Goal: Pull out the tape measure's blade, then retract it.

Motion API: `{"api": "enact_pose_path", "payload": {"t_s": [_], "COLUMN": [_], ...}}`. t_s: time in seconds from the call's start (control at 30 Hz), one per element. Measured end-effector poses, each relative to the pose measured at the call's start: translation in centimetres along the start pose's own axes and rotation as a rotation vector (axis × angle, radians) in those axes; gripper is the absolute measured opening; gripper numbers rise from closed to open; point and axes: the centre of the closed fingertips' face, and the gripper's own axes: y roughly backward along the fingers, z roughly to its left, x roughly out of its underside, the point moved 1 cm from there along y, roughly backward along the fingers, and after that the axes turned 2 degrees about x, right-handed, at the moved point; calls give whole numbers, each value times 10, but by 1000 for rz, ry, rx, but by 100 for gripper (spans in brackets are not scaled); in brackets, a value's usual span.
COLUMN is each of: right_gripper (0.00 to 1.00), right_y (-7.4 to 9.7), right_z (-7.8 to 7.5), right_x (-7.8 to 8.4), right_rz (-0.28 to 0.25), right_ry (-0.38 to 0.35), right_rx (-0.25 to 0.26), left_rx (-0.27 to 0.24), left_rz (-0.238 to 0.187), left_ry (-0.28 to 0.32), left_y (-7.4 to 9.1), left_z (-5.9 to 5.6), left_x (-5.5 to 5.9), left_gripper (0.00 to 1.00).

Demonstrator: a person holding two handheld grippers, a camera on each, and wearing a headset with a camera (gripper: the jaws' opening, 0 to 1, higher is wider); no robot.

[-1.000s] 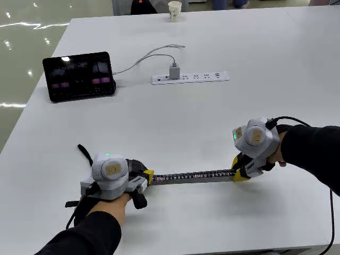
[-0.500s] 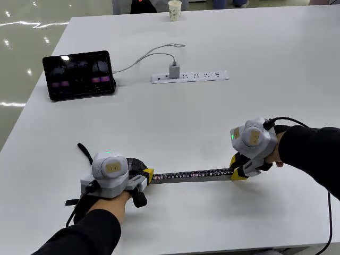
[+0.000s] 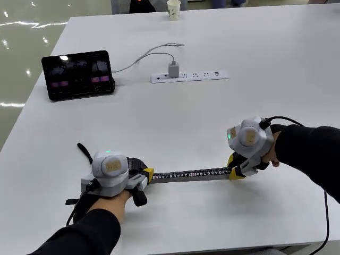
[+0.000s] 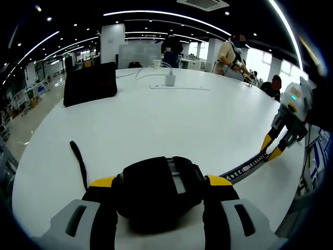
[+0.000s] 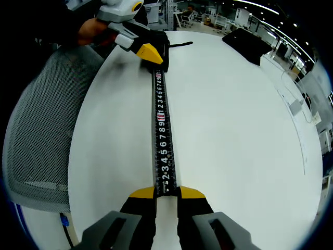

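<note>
Tabletop: white, carries everything.
Tablet: dark, propped at the far left, well apart from the work.
Power strip: white, beyond the grippers, with a charger plugged in.
Left gripper: jaws clamped on either side of the black tape measure case, which sits on the tabletop near the front edge.
Right gripper: jaws pinched on the blade's end.
Blade: drawn out flat along the tabletop between the two grippers.
</note>
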Motion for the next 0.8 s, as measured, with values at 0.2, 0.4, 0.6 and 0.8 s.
{"api": "enact_pose_path", "payload": {"t_s": [0.2, 0.4, 0.6, 0.8], "right_gripper": [11, 11, 11, 11], "right_y": [-1, -2, -2, -3], "right_z": [0, 1, 1, 1], "right_x": [-3, -9, -11, -13], "right_rz": [-15, -23, 3, 5], "right_ry": [-17, -24, -13, -19], "right_rx": [1, 7, 3, 6], "left_rx": [2, 3, 4, 3], "left_rz": [3, 5, 5, 13], "left_ry": [1, 2, 1, 1], "left_y": [0, 0, 0, 0], "left_z": [0, 0, 0, 1], "left_x": [0, 0, 1, 1], "left_gripper": [62, 62, 62, 62]}}
